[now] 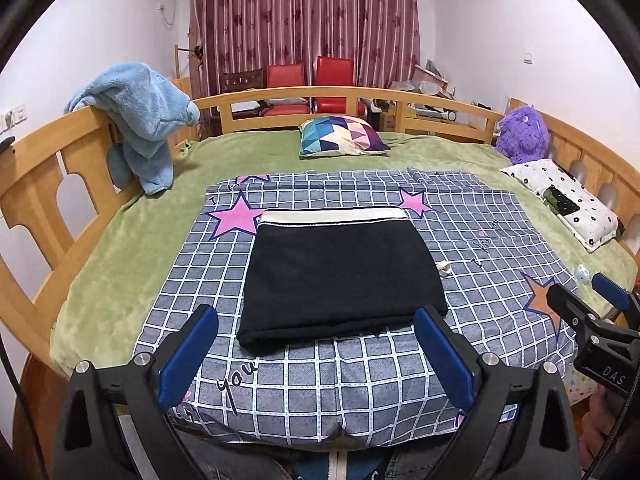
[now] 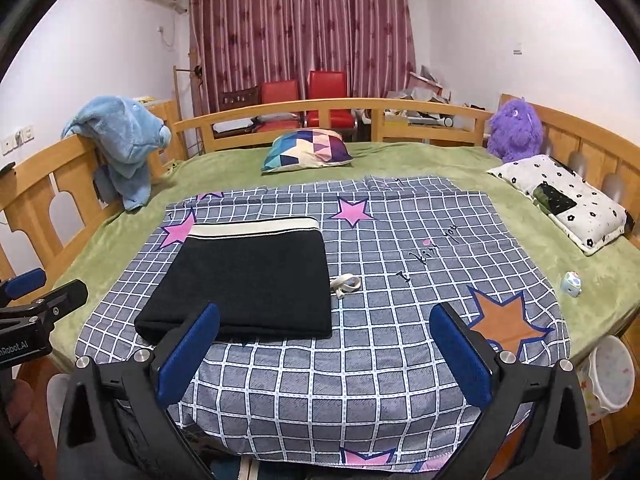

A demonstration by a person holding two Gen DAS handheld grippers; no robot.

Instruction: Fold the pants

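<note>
pants [image 1: 340, 276] are laid folded flat on checked sheet [image 1: 360, 380] | left tongs [image 1: 316, 356] are held open, empty | right tongs [image 2: 324, 356] are held open, empty, near edge

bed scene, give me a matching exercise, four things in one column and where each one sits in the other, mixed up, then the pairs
Things:
1. black pants
2. blue plush toy
3. purple plush toy
4. geometric pillow

Places:
A. draped over the wooden rail at the left side of the bed
B. on the green blanket at the far end, near the middle
C. folded on the checked sheet with stars
D. in the far right corner of the bed, against the rail

Pairs: 1-C, 2-A, 3-D, 4-B
</note>
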